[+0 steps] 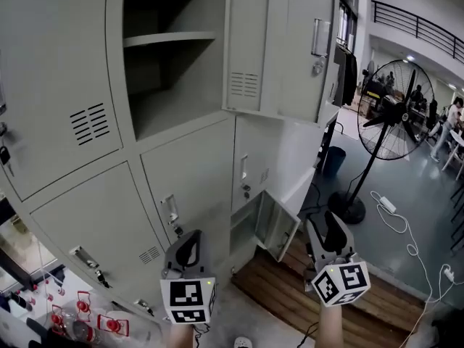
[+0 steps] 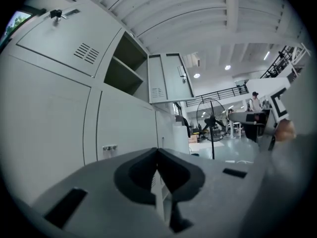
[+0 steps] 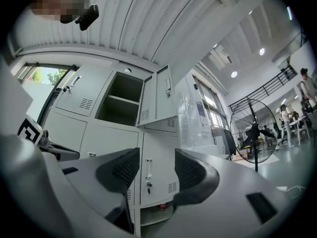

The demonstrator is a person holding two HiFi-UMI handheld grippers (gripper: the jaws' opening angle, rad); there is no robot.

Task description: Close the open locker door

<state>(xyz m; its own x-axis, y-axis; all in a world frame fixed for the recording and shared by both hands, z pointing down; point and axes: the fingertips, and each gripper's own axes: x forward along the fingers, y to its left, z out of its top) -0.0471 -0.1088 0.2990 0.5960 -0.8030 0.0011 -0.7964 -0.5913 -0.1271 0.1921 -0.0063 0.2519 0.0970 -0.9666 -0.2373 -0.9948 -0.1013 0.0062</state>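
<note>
Begin by lifting the right tool [image 1: 328, 227], held low with jaws apart and nothing between them, toward the upper door [image 1: 279, 46]. Find that door high in the lockers [image 1: 65, 107], swung out to the right of its open compartment [image 1: 170, 71] and well above both tools. Aim for the outer face close to the free edge, just beside the handle [image 1: 320, 38], not near the hinge side; likely the best leverage there. Push with the flat of a jaw or the side of the tool, with no need to clamp anything. Sweep leftward along the arc in one steady motion, then press firmly at the end to seat the latch and avoid a bounce back. Hold the left tool [image 1: 190, 238], jaws pressed together and empty, low and clear of the closing gap and of the shelf [image 1: 170, 40] inside. Note also a small bottom door [image 1: 279, 227] hanging ajar near the floor, just ahead of the right tool; cannot tell from the task wording alone which door to take first. Mind the fan [image 1: 395, 111] off to the right when stepping in.
</note>
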